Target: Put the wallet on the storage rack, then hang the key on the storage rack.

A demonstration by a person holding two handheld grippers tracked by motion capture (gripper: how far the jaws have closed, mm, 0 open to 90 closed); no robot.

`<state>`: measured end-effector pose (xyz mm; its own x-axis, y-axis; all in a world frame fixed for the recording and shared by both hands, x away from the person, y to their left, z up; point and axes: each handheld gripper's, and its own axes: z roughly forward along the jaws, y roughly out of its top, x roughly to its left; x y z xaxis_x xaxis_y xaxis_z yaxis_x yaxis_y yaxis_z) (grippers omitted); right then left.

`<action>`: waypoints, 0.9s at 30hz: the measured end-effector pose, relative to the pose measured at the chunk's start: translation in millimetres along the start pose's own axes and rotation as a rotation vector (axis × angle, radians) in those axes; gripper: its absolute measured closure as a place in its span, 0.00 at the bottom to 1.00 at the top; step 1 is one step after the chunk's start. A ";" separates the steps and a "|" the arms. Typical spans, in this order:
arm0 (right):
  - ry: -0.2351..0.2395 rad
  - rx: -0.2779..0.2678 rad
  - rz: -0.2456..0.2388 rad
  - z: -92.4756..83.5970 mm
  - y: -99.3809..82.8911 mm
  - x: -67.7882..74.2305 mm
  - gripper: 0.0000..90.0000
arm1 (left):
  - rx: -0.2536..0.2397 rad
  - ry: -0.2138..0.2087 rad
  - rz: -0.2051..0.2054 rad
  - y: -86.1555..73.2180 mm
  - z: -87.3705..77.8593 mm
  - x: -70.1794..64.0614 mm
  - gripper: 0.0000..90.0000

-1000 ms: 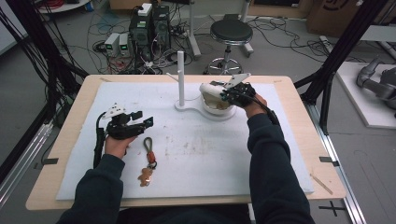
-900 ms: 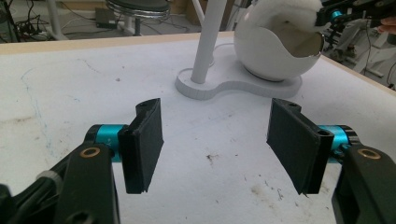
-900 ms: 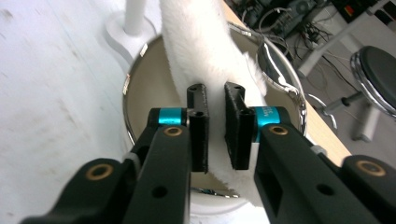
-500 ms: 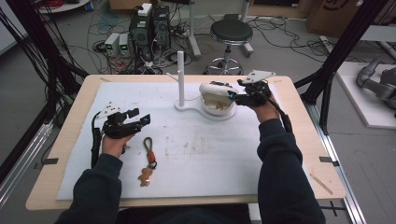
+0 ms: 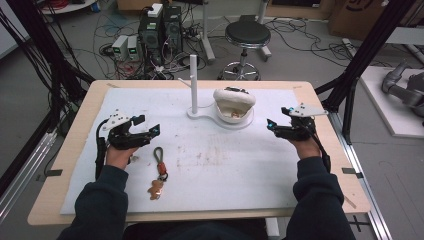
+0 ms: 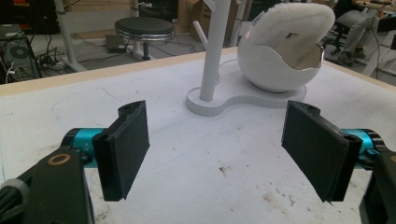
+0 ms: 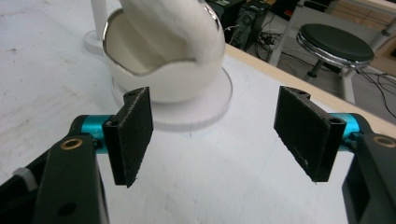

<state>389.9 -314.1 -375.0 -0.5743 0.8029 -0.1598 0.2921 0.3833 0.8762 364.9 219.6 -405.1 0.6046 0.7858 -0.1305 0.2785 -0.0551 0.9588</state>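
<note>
A white egg-shaped bowl (image 5: 234, 102) with a fluffy white lining stands on a white base next to an upright white post (image 5: 193, 82), at the back middle of the mat. Something small and brown lies inside it. A keychain (image 5: 159, 175) with a green loop and a brown bear charm lies front left. My left gripper (image 5: 149, 125) hovers just left of the keychain, its jaws having just opened wider, nothing between them (image 6: 219, 140). My right gripper (image 5: 276, 117) is to the right of the bowl (image 7: 163, 51), its jaws having just opened, empty (image 7: 219, 135).
A white mat (image 5: 215, 170) covers the wooden table (image 5: 75, 130). Behind the table are a black stool (image 5: 246, 37), computer cases (image 5: 160, 30) and loose cables on the floor. Black frame posts (image 5: 355, 65) rise at both sides.
My right hand has left the bowl and moved right and toward the near edge, and its jaws have opened. The left gripper stayed in place and opened a little wider.
</note>
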 end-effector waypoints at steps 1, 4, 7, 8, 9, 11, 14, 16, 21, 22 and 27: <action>-0.002 -0.002 0.003 -2.0 -3.0 0.2 0.31 | -0.002 -0.001 0.004 -0.3 -0.8 -0.1 0.26; -0.012 0.000 0.009 -8.9 -12.2 1.0 0.30 | -0.007 0.004 -0.003 -1.2 -2.9 0.1 0.26; -0.011 0.003 0.030 -12.3 -16.1 -0.8 0.28 | -0.002 0.012 -0.006 -2.7 -4.7 0.6 0.25; -0.017 -0.004 0.048 -13.4 -17.7 -2.9 0.28 | 0.000 0.013 -0.005 -3.4 -5.2 1.1 0.25; -0.017 -0.004 0.048 -13.4 -17.7 -2.9 0.28 | 0.001 0.015 -0.005 -3.8 -5.3 1.4 0.25; -0.020 -0.001 0.049 -13.1 -18.4 -3.4 0.28 | 0.006 0.016 -0.015 -4.5 -4.7 2.2 0.25; -0.019 0.000 0.044 -13.3 -19.0 -2.1 0.28 | 0.007 0.019 -0.012 -4.4 -4.8 1.3 0.25; -0.017 0.005 0.044 -13.8 -19.7 -1.5 0.28 | 0.004 0.020 -0.013 -4.4 -5.1 0.3 0.26; -0.024 -0.004 0.056 -18.0 -22.1 -3.5 0.28 | 0.002 0.015 -0.026 -5.2 -4.0 2.3 0.26; -0.028 -0.004 0.054 -19.0 -23.0 -3.8 0.28 | 0.004 0.015 -0.027 -5.2 -4.0 2.5 0.26; -0.032 0.001 0.061 -21.8 -26.9 -4.7 0.28 | 0.012 0.008 -0.038 -5.6 -3.6 3.0 0.26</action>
<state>368.1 -338.1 -387.9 -0.5306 0.8389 -0.1210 0.3265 0.3340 0.8842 362.5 224.5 -410.0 0.5873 0.7926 -0.1641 0.3098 -0.0328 0.9502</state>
